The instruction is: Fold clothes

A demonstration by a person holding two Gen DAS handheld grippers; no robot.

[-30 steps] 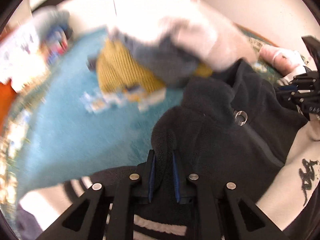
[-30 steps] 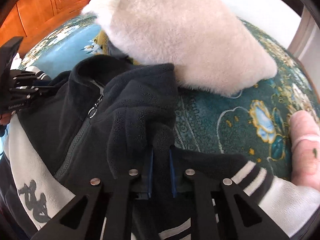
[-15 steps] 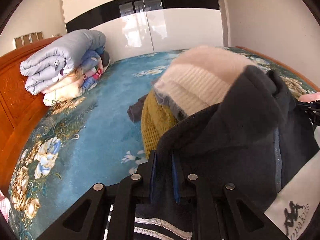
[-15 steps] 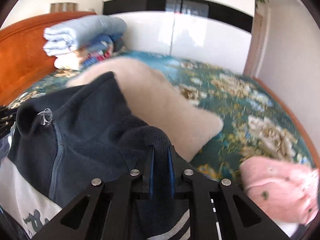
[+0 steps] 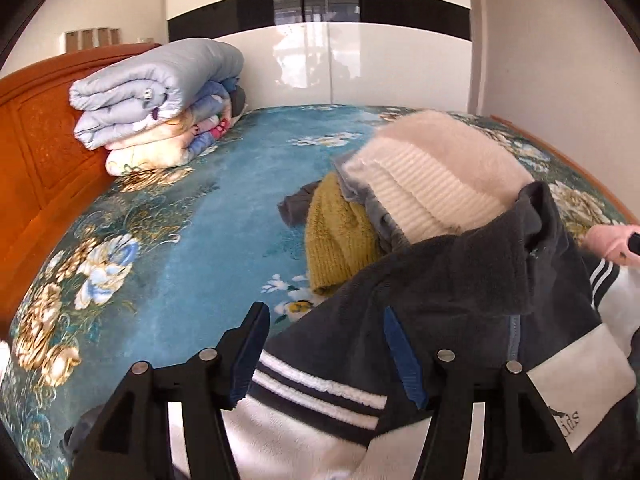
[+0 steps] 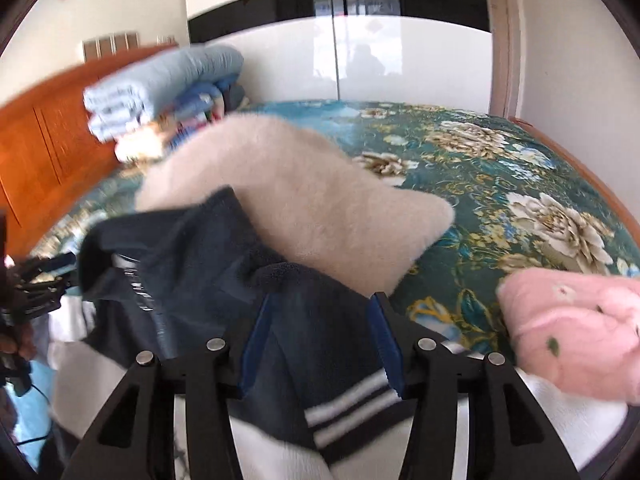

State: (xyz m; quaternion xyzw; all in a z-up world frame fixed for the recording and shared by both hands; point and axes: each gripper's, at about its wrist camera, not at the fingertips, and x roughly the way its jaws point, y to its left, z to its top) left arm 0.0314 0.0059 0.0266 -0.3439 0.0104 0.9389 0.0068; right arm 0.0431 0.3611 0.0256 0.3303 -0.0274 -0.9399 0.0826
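- Headboard end, left: a stack of folded quilts [image 5: 160, 100] sits against the wooden headboard [image 5: 36, 168] at the bed's far-left corner, well apart from the work.
- Near edge, left: the left gripper [image 5: 324, 354] stands with jaws spread wide, holding nothing; the striped cuff of the dark fleece jacket [image 5: 460, 292] lies between its fingers.
- Centre of the bed [image 5: 168, 240]: the jacket lies crumpled at the near edge, collar pointing away from both tools, its long axis running near to far.
- Beyond the collar: a mustard knit [image 5: 340, 236] under a cream fluffy garment [image 5: 436, 176].
- Near edge, right: the right gripper [image 6: 320, 344] is likewise spread and empty over the other striped cuff; both tools look equally near.
- Right edge: a pink garment [image 6: 572, 324] just beside the jacket.
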